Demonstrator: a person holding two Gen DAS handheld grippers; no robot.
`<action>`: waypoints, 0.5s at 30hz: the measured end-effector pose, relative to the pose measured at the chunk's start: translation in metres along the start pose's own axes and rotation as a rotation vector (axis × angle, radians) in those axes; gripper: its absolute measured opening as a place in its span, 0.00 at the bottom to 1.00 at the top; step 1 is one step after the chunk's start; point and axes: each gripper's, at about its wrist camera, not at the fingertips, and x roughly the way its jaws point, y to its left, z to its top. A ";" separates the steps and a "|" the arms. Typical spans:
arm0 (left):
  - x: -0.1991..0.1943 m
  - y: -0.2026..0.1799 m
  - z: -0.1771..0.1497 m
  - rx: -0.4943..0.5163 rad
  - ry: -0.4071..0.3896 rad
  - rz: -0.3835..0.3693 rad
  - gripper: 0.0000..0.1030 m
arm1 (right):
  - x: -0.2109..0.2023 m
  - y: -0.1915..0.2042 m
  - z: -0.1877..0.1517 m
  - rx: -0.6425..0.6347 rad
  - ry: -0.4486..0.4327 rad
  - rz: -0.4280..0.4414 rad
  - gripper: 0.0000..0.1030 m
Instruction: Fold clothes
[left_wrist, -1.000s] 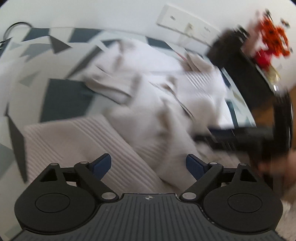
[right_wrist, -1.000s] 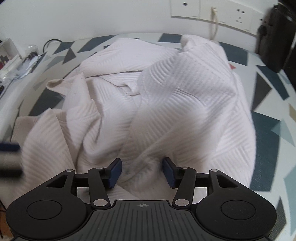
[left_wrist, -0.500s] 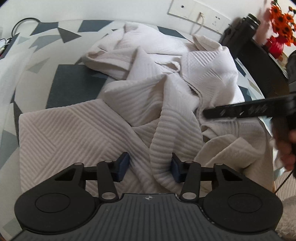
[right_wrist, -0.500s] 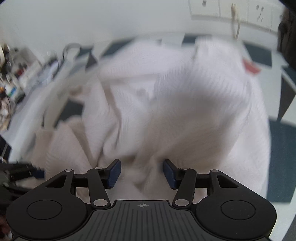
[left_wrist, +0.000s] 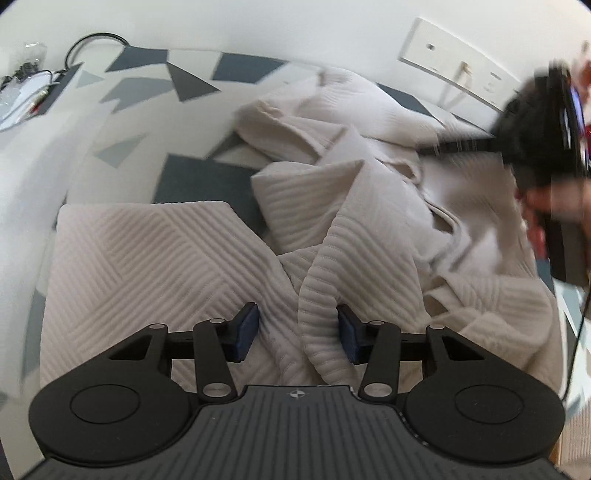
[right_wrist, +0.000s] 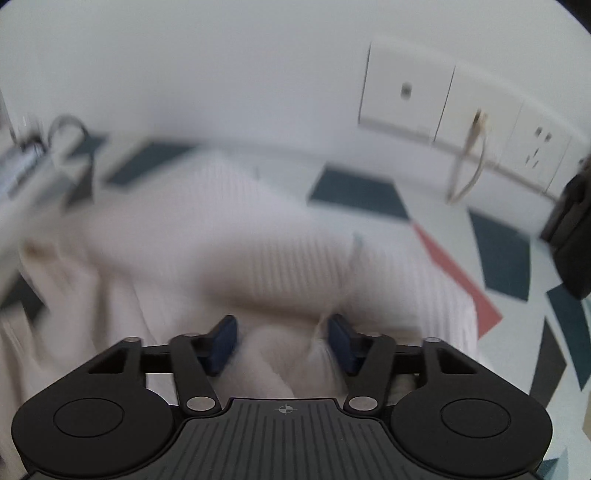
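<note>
A cream ribbed garment (left_wrist: 351, 206) lies crumpled on the patterned table, with one flat panel (left_wrist: 140, 266) spread at the near left. My left gripper (left_wrist: 297, 334) hovers low over it, open at a half gap. A raised fold runs between its blue pads and touches only the right pad. In the right wrist view, my right gripper (right_wrist: 280, 338) is open at a similar gap over the blurred garment (right_wrist: 266, 266), near its far side by the wall. From the left wrist view, one of its fingers (left_wrist: 461, 146) reaches over the cloth, with a hand (left_wrist: 561, 199) behind.
The table cover (right_wrist: 354, 192) has grey, blue and red shapes. Wall sockets (right_wrist: 406, 99) with a plugged cable (right_wrist: 472, 155) sit behind the table. A black object (right_wrist: 576, 229) stands at the far right. Loose cables (left_wrist: 29, 81) lie at the far left.
The left gripper narrowed from wide to a half gap and stayed over the same fold. The right gripper swung fast toward the wall, across the garment's far side.
</note>
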 end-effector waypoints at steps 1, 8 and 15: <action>0.003 0.002 0.006 -0.002 -0.003 0.007 0.46 | -0.003 -0.002 -0.004 -0.010 -0.001 0.004 0.46; 0.031 -0.001 0.052 0.057 -0.027 0.061 0.47 | -0.024 -0.020 -0.039 0.010 0.007 0.017 0.46; 0.065 -0.020 0.092 0.151 -0.062 0.106 0.51 | -0.066 -0.009 -0.098 0.091 0.007 -0.045 0.47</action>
